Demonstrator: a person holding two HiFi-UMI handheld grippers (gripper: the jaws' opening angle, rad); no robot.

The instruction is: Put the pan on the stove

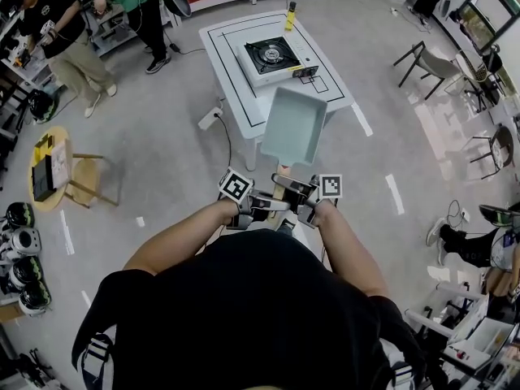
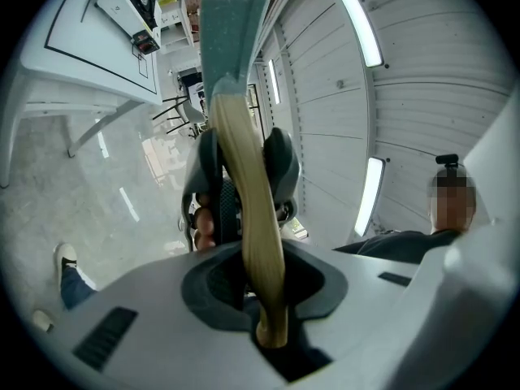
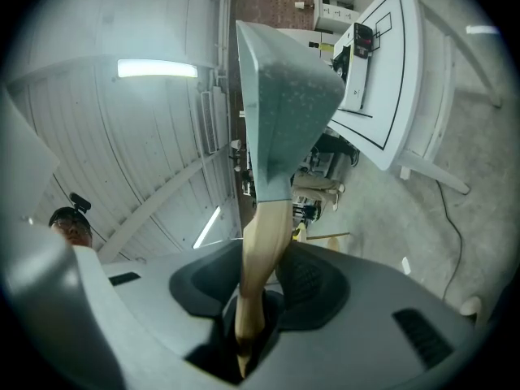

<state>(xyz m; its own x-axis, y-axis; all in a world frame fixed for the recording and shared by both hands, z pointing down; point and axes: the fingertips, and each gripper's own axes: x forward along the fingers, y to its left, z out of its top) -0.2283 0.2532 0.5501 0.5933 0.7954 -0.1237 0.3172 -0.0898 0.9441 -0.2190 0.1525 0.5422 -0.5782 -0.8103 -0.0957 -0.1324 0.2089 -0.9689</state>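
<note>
Head view: we hold one pale green square metal pan (image 1: 292,126) in the air, apart from the black gas stove (image 1: 275,56) on the white table (image 1: 230,70).

Left gripper view: left gripper (image 2: 244,165) clamped on the wooden handle (image 2: 253,246).

Right gripper view: right gripper (image 3: 268,262) clamped likewise.

Bright, even indoor light: overhead strip lights (image 2: 358,24) clip to white in both gripper views. Shadows on the floor (image 1: 162,153) are soft and faint. Strong fisheye bending at the edges, and the gripper views have black vignetted corners. The pan handle (image 2: 244,218) goes soft near the lens. Head view is crisp.
</note>
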